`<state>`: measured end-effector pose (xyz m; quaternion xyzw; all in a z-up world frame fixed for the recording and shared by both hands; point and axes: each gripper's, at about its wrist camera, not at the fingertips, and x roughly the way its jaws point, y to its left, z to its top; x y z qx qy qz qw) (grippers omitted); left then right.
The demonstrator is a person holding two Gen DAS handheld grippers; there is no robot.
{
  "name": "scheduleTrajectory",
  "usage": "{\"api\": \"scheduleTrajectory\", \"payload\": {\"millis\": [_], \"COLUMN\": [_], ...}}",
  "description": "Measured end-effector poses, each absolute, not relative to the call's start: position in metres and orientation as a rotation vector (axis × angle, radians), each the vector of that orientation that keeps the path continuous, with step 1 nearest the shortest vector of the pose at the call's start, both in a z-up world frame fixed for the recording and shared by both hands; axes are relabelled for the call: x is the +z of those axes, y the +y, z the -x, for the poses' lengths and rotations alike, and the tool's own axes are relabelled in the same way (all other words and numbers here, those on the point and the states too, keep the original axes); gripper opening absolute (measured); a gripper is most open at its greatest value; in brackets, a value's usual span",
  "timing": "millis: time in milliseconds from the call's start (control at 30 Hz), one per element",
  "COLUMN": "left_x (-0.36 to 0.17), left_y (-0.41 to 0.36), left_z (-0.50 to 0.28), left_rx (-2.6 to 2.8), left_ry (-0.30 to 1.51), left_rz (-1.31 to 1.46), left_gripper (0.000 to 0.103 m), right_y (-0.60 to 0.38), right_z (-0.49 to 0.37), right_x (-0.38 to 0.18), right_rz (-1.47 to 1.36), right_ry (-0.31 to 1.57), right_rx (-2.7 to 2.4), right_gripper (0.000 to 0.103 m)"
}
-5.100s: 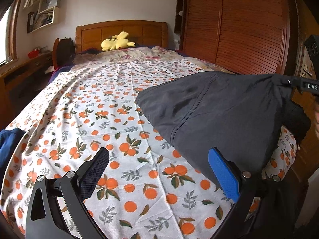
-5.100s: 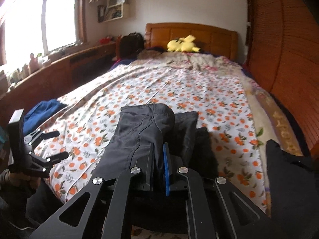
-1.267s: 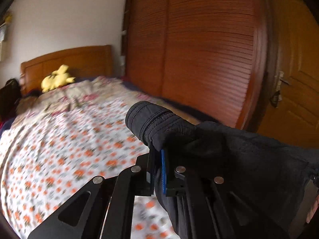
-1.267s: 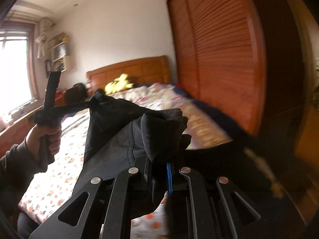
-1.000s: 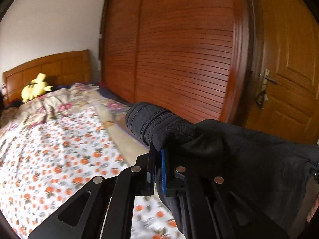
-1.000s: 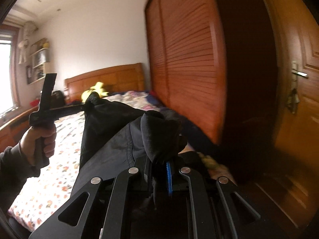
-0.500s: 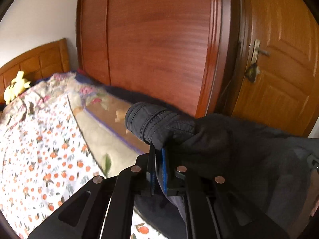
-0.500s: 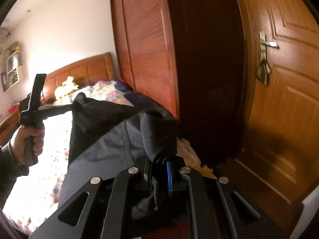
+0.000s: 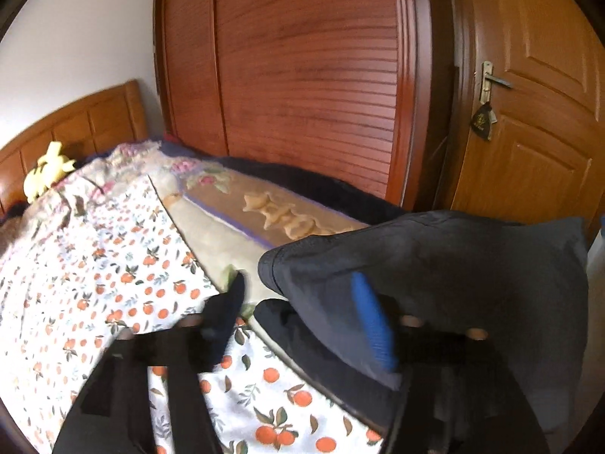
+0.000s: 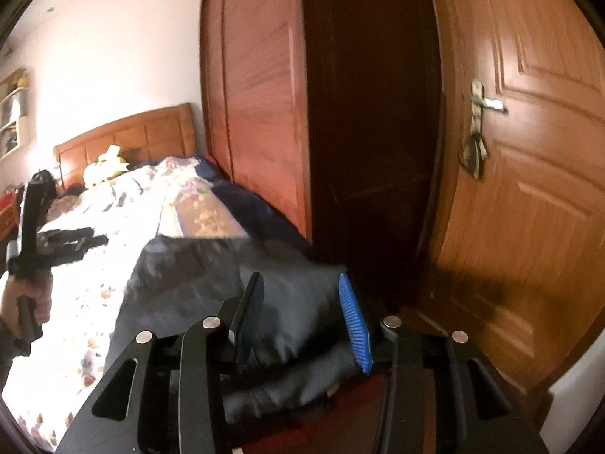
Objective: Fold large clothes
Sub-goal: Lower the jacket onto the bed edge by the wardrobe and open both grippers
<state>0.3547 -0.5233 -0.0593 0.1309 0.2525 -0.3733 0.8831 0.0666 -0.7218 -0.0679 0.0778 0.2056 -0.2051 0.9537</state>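
Risk: both tools, left tool (image 9: 298, 321) and right tool (image 10: 302, 317), are opening, releasing the dark garment (image 9: 435, 265) between their jaws near the bed (image 9: 113, 265) edge, so it may slide floorward.

My left wrist camera rides low and close over the bed (image 9: 113, 283), looking along its fingers toward the wardrobe (image 9: 302, 75) and door (image 9: 529, 113). My right wrist camera sits just off the bed's corner, aimed at the same door (image 10: 529, 151). Both views share the headboard (image 10: 124, 132), wardrobe, door and the dark garment (image 9: 453, 265)
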Motion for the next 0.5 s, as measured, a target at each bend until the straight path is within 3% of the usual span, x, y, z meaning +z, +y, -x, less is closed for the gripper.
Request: {"api": "scheduleTrajectory", "payload": {"millis": [67, 100, 200, 333, 500], "left_x": [-0.055, -0.053, -0.051, -0.049, -0.048], "left_y": [-0.511, -0.505, -0.484, -0.464, -0.452], "left_z": [-0.343, -0.338, -0.322, -0.307, -0.288], "left_rx": [-0.779, -0.782, -0.785, -0.784, -0.798], "left_ry": [0.502, 0.49, 0.466, 0.452, 0.441], "left_rz": [-0.262, -0.255, -0.238, -0.231, -0.24], "left_gripper": [0.098, 0.101, 0.101, 0.101, 0.101], "right_y": [-0.719, -0.717, -0.709, -0.703, -0.712], "right_z": [-0.079, -0.088, -0.111, -0.138, -0.161], "right_x": [-0.059, -0.057, -0.056, -0.066, -0.09], "right_rz": [-0.138, -0.123, -0.097, -0.098, -0.108], "right_ry": [0.409, 0.412, 0.431, 0.484, 0.585], "right_rx": [-0.38, -0.362, -0.317, -0.261, -0.256], "right_gripper": [0.04, 0.04, 0.04, 0.052, 0.052]}}
